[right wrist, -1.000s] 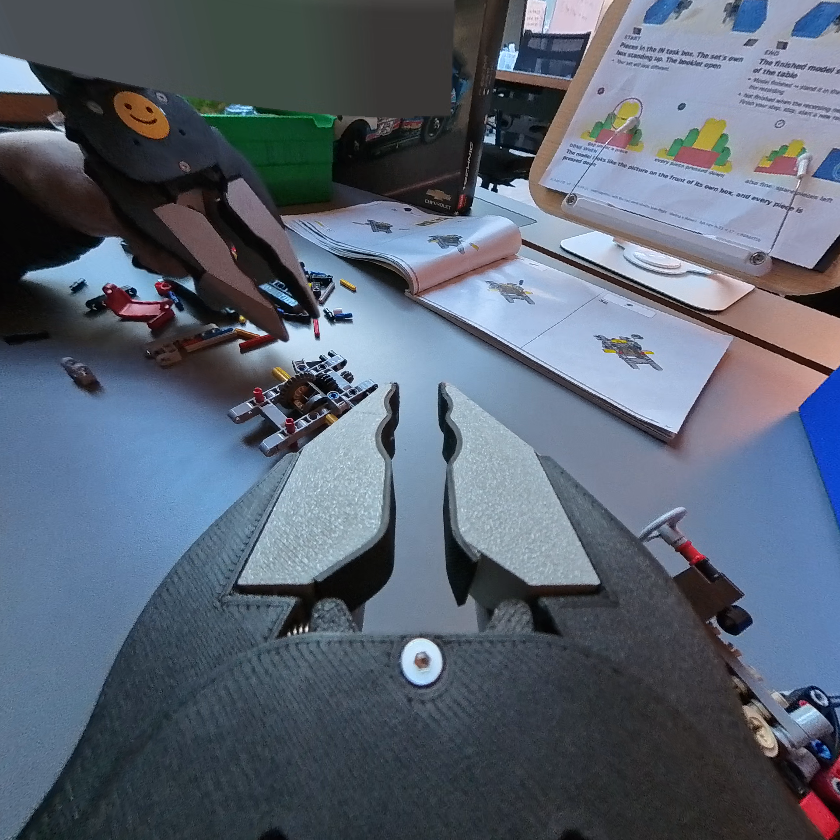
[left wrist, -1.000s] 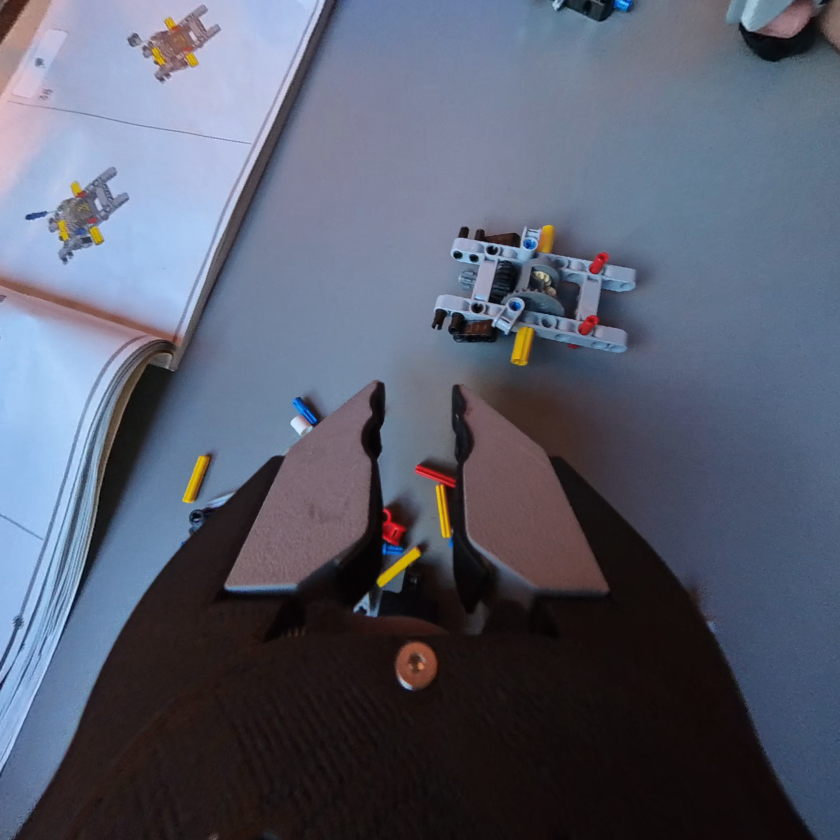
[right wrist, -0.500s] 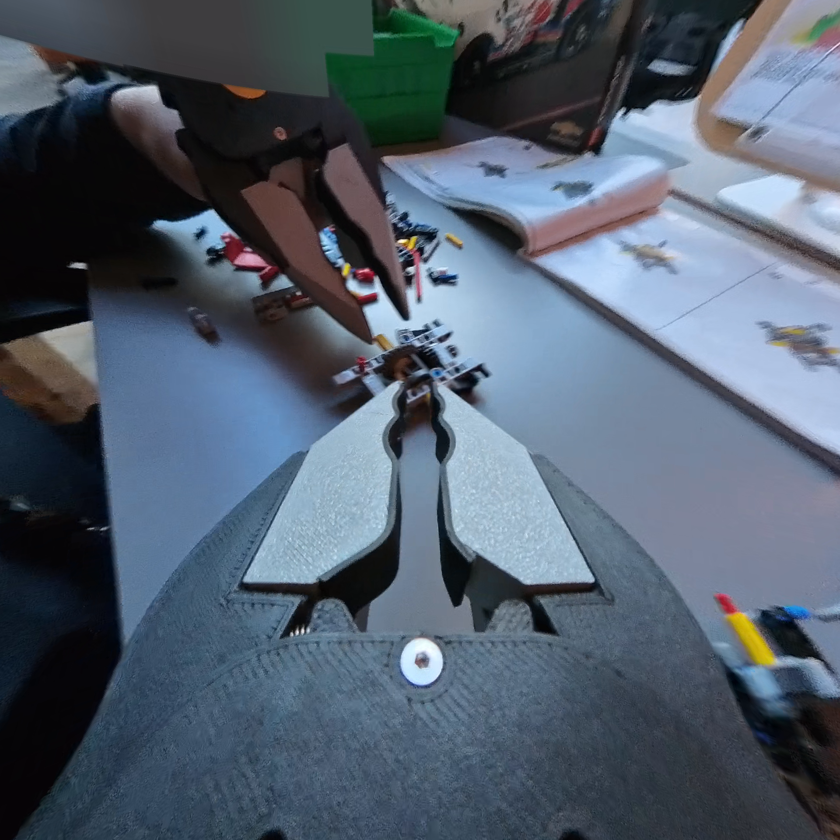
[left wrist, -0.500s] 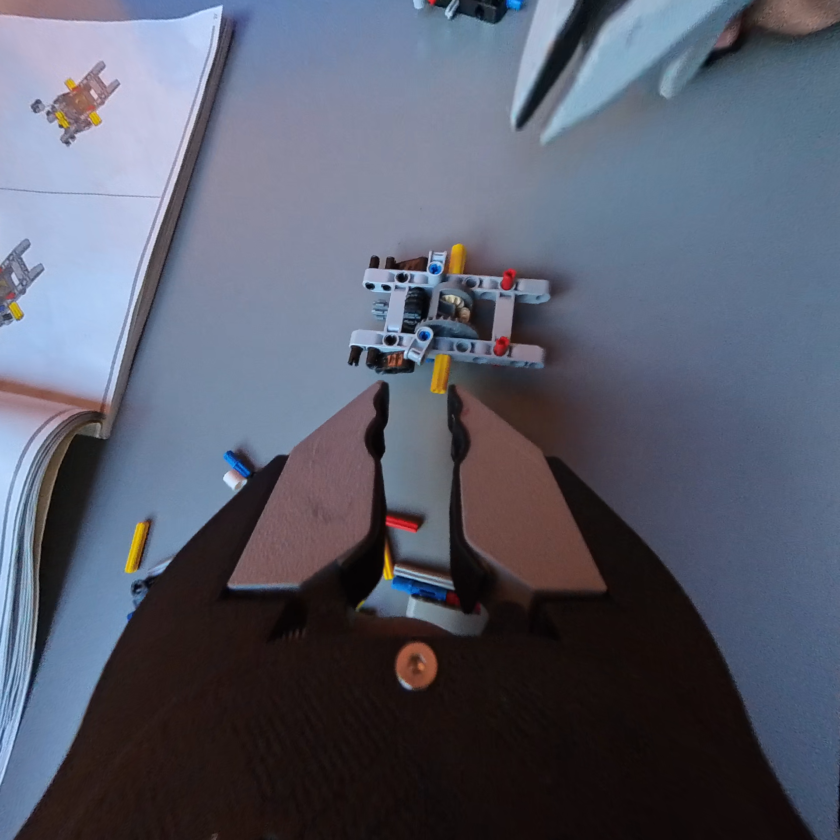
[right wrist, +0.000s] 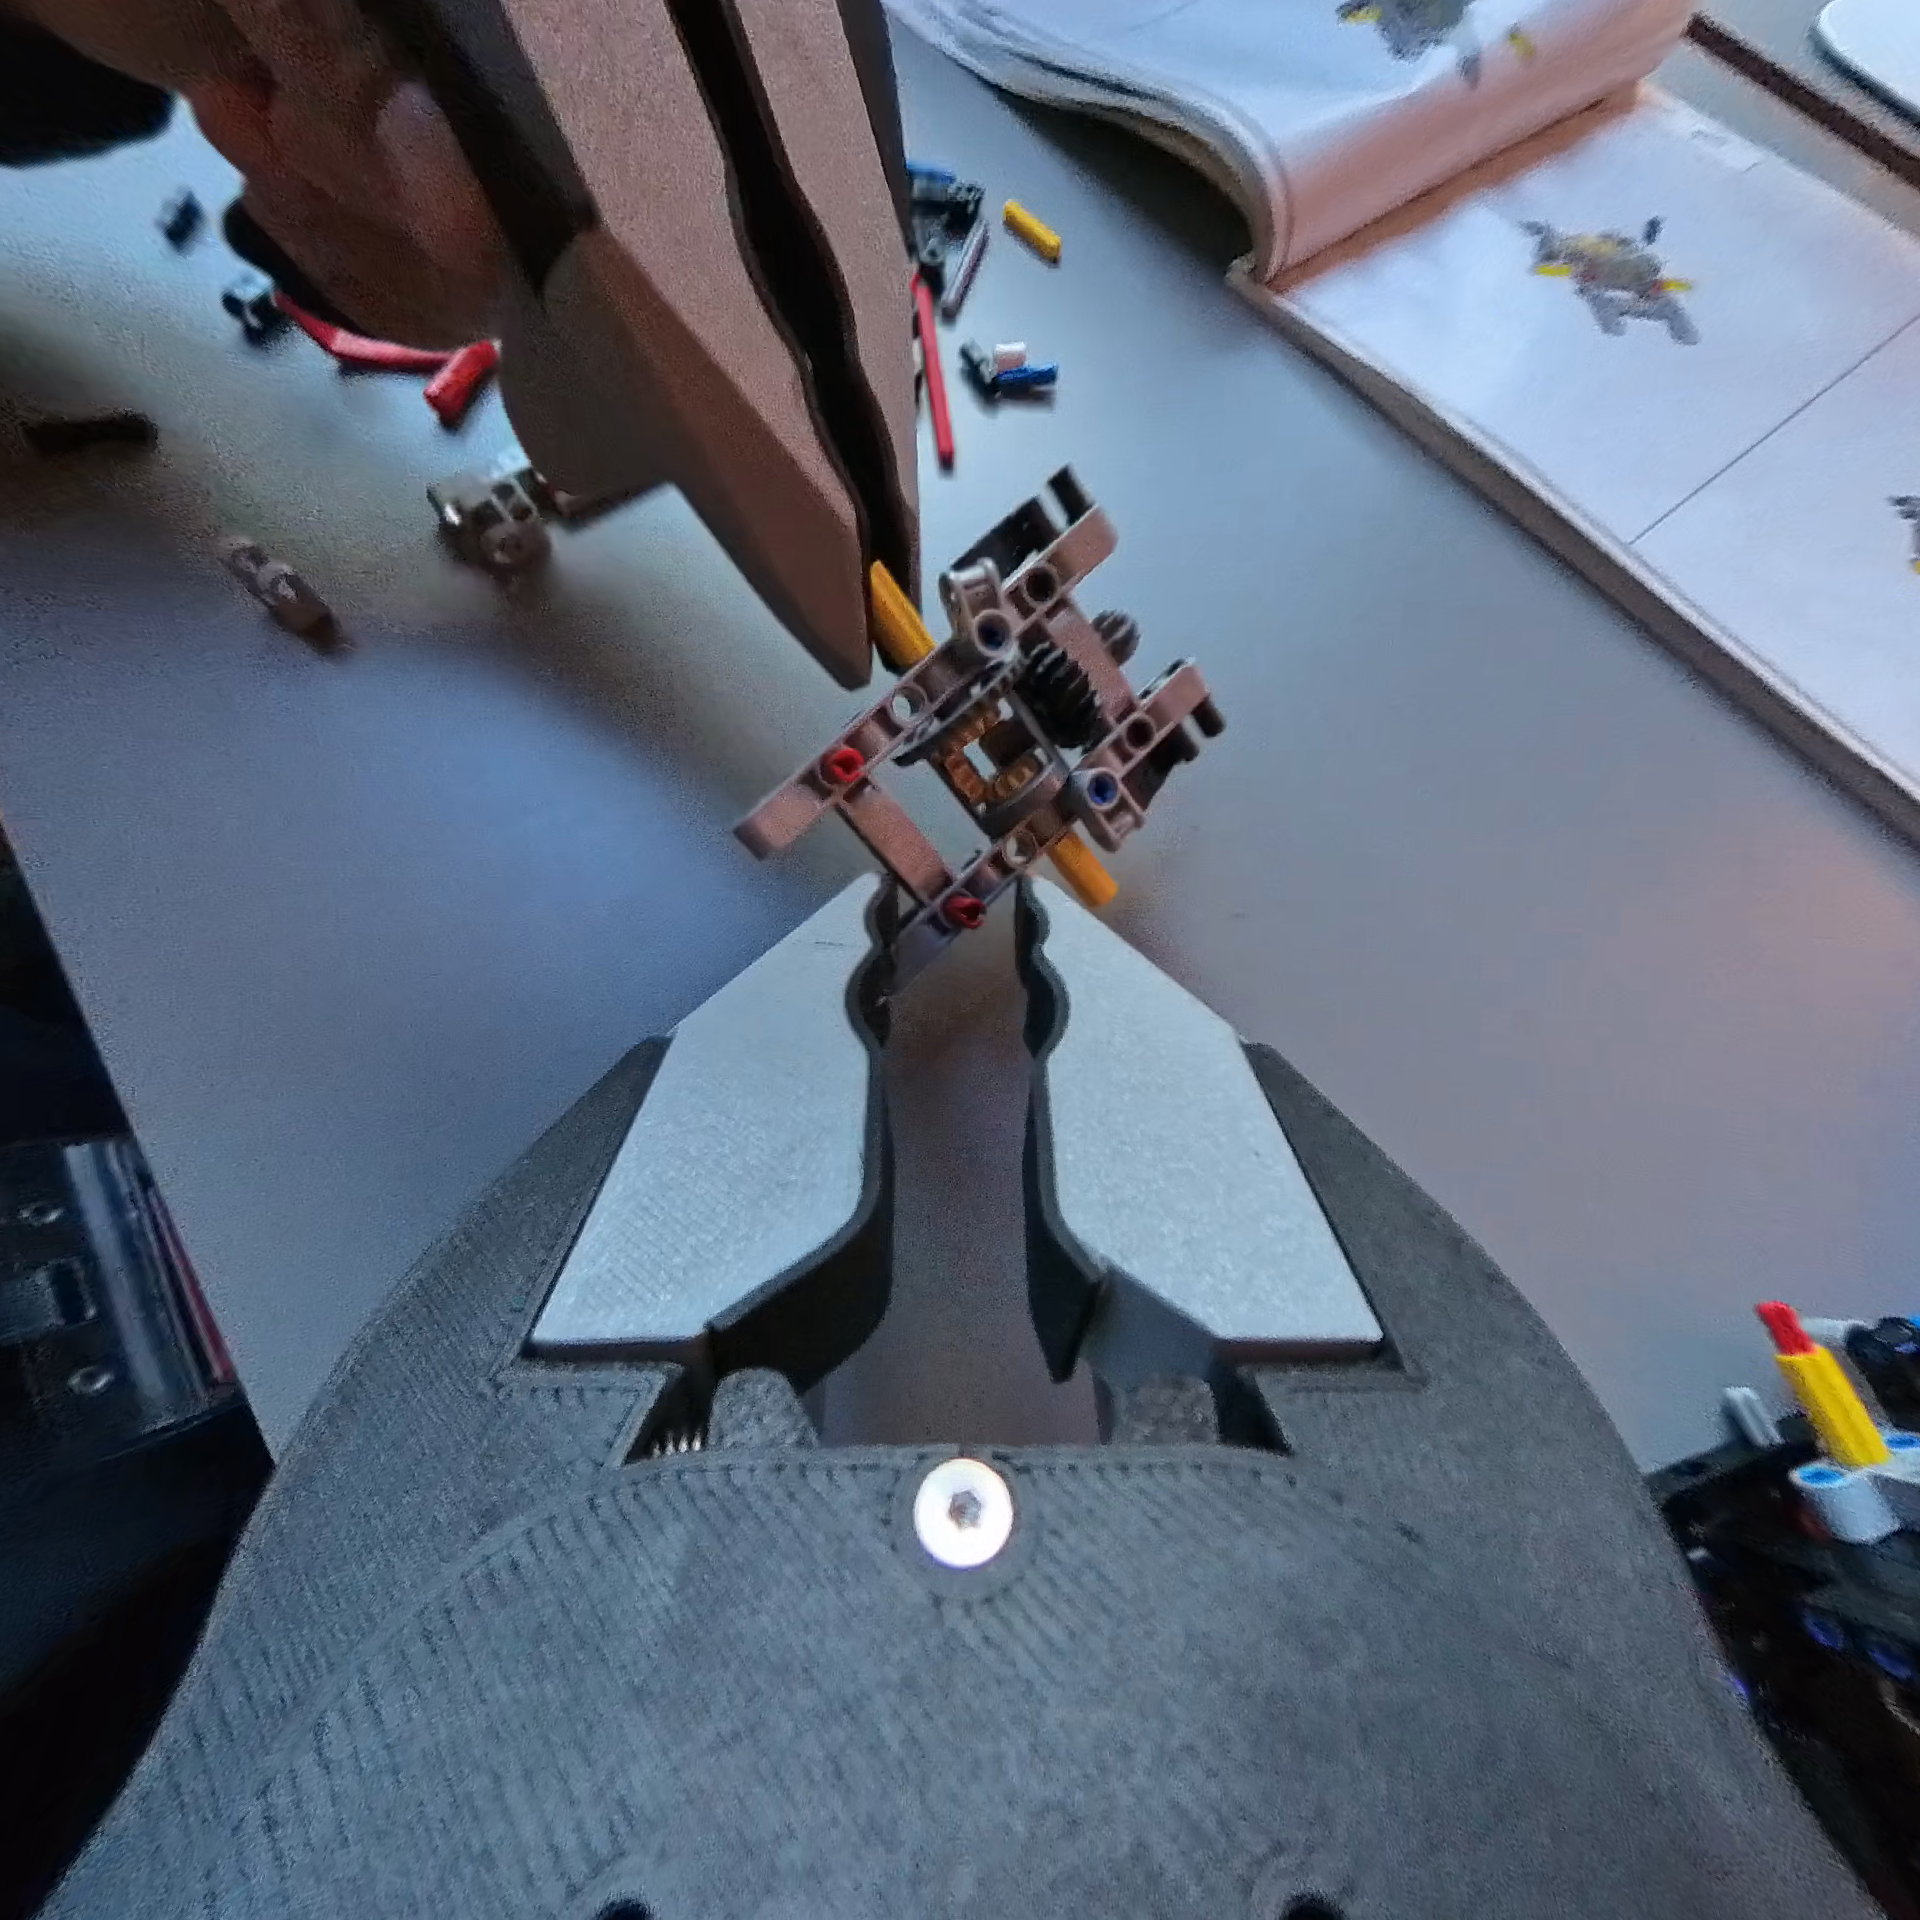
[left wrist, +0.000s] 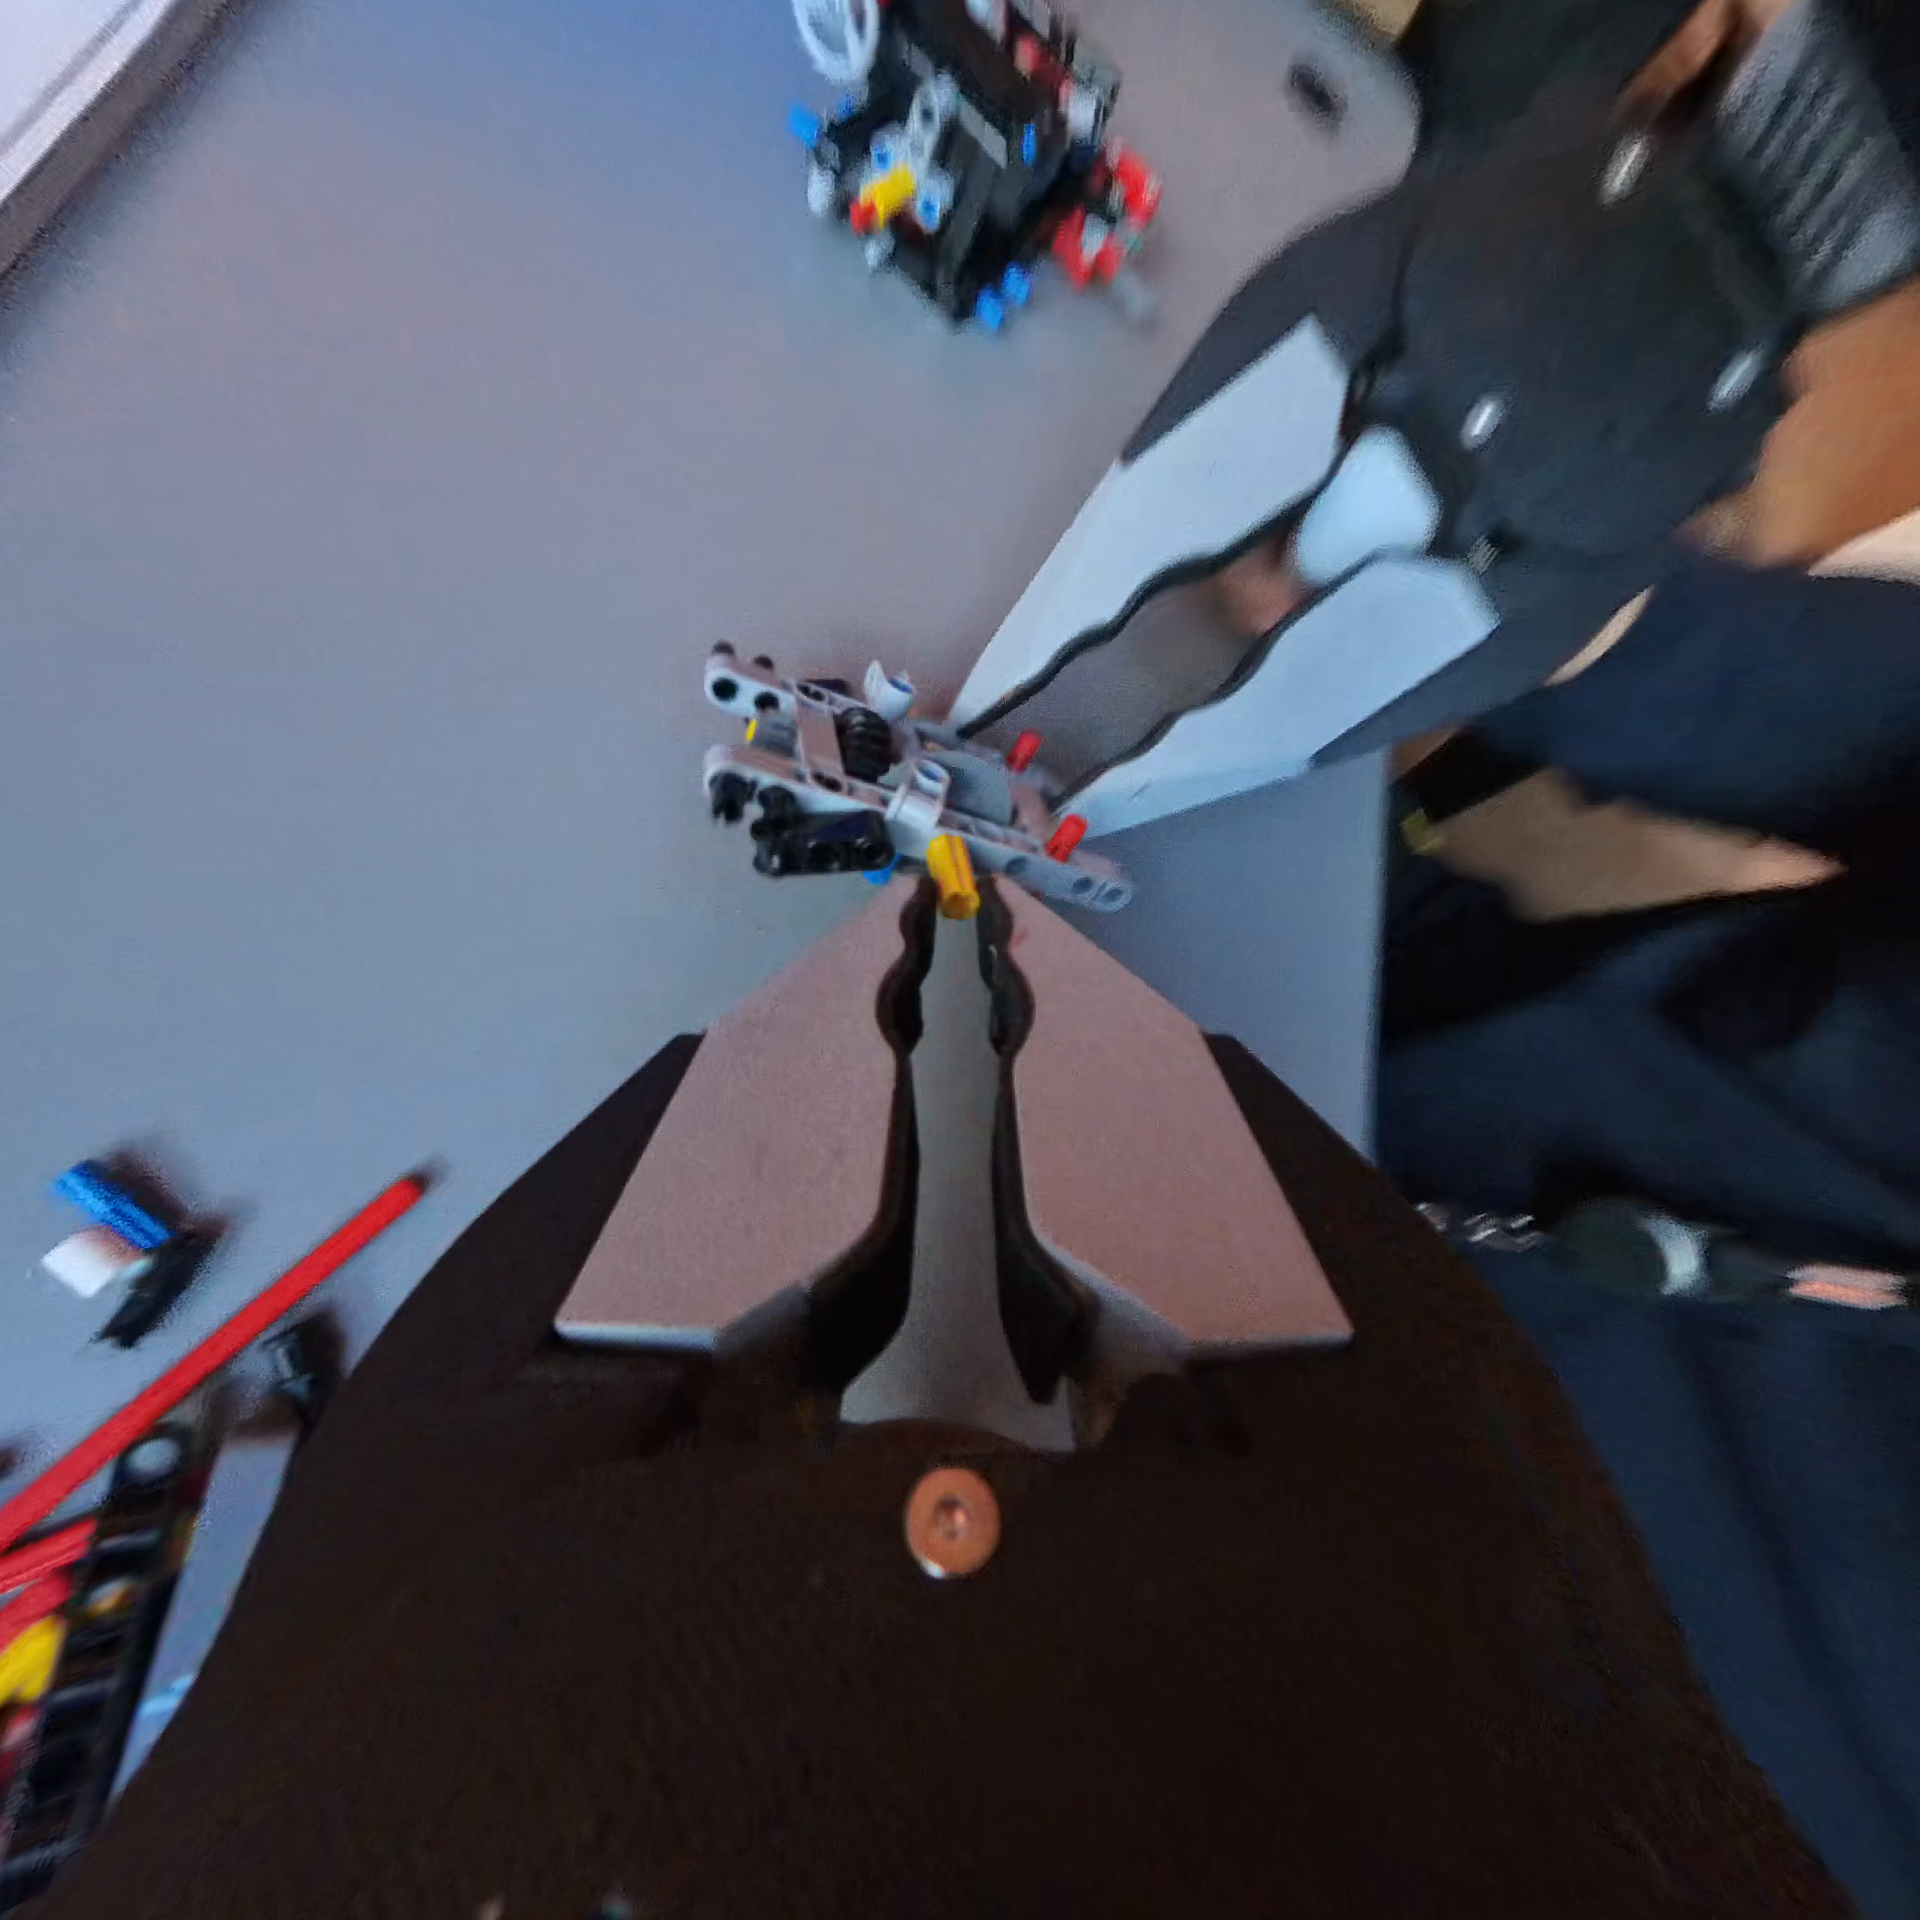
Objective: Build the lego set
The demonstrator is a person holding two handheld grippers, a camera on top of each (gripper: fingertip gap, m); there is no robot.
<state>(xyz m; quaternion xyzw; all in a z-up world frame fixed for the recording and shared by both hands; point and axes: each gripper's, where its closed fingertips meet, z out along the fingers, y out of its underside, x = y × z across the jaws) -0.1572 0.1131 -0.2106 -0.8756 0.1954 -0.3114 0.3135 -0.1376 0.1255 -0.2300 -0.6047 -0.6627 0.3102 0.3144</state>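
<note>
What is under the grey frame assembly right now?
Only bare tabletop shows under the grey frame assembly, which hangs clear of it with the left gripper on its yellow axle; its underside is hidden.

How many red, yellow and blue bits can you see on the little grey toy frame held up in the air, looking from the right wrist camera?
On the small grey plastic building-toy frame:
Red plastic pins: 2
Yellow plastic rod ends: 2
Blue plastic pins: 2
Total: 6

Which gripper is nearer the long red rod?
Left. The left gripper is just beside the rod; the right gripper is farther off, across the grey frame.
</note>
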